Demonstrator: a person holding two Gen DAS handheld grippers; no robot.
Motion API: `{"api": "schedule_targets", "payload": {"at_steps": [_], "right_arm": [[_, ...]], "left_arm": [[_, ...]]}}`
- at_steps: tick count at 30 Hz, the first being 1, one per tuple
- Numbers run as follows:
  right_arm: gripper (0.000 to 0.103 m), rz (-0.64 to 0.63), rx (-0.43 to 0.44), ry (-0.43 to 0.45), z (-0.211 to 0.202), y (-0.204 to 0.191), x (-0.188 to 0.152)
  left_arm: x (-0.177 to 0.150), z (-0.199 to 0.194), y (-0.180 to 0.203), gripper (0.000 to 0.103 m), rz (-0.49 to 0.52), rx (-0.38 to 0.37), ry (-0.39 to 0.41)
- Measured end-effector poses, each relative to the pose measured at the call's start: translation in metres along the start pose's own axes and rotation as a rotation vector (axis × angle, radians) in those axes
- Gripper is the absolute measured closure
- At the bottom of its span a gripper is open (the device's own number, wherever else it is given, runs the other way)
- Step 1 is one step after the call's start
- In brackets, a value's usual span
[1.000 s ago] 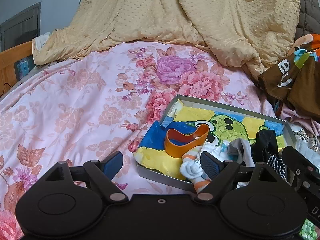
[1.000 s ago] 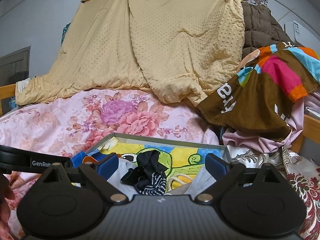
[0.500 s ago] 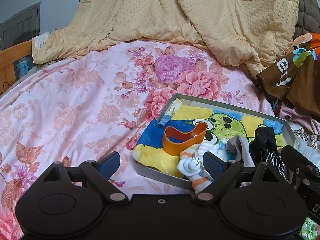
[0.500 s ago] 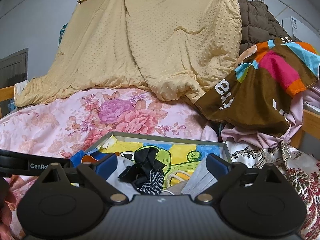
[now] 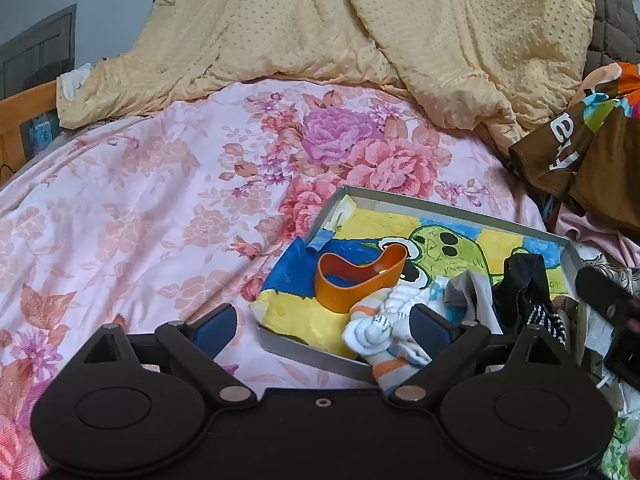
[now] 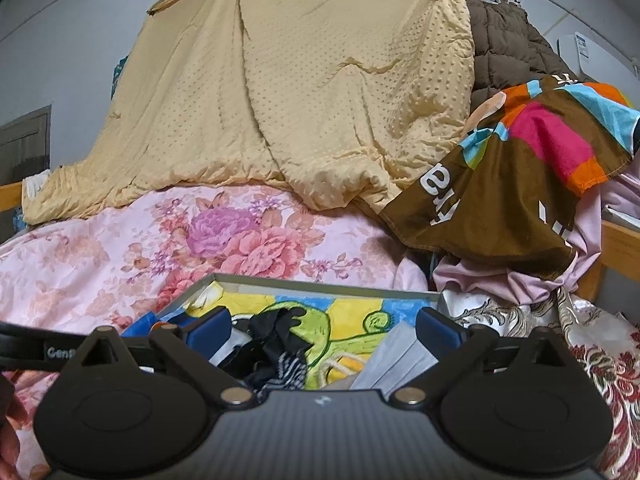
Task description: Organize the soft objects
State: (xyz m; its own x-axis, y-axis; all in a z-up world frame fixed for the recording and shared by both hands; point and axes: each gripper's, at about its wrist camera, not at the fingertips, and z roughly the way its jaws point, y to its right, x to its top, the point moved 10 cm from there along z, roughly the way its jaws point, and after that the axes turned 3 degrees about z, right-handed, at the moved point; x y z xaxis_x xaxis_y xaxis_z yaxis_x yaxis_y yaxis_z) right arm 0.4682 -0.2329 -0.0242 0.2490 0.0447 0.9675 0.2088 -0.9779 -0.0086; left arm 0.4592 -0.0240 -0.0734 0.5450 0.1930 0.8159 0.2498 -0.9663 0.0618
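Note:
A grey tray point(image 5: 448, 207) lined with a cartoon picture lies on the floral bedspread. In it are an orange band point(image 5: 360, 280), a white and orange striped sock point(image 5: 382, 330), a grey cloth point(image 5: 472, 300) and a black dotted cloth point(image 5: 528, 300). My left gripper point(image 5: 324, 326) is open and empty over the tray's near left corner. My right gripper point(image 6: 324, 330) is open and empty above the black cloth point(image 6: 280, 340), with a grey face mask point(image 6: 400, 356) and a cream cord point(image 6: 340, 364) beside it in the tray point(image 6: 320, 282).
A yellow dotted quilt point(image 5: 360, 32) is heaped at the back. A brown multicoloured cloth point(image 6: 520, 184) and a pink cloth point(image 6: 500, 280) are piled at the right. Wooden bed rails point(image 5: 24, 108) show at both sides. The floral bedspread point(image 5: 140, 200) stretches to the left.
Both grippers have drawn back and lifted slightly, so the tray sits a little lower in both views. Both stay open. Nothing in the tray moved.

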Motion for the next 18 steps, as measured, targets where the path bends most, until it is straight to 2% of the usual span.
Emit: {"api": "schedule_targets", "payload": {"at_steps": [11,16,18], "right_arm": [[0.001,0.024,-0.045,0.021,0.031,0.043,0.014],[0.001,0.057,-0.090,-0.006,0.044,0.068,0.011],[0.001,0.105,-0.073,-0.022,0.049,0.078,0.009]], "left_arm": [[0.007,0.025,0.011,0.004,-0.006,-0.035,0.005],[0.005,0.035,0.017,0.004,-0.003,-0.050,0.003],[0.004,0.037,0.019,0.004,-0.008,-0.056,0.000]]}}
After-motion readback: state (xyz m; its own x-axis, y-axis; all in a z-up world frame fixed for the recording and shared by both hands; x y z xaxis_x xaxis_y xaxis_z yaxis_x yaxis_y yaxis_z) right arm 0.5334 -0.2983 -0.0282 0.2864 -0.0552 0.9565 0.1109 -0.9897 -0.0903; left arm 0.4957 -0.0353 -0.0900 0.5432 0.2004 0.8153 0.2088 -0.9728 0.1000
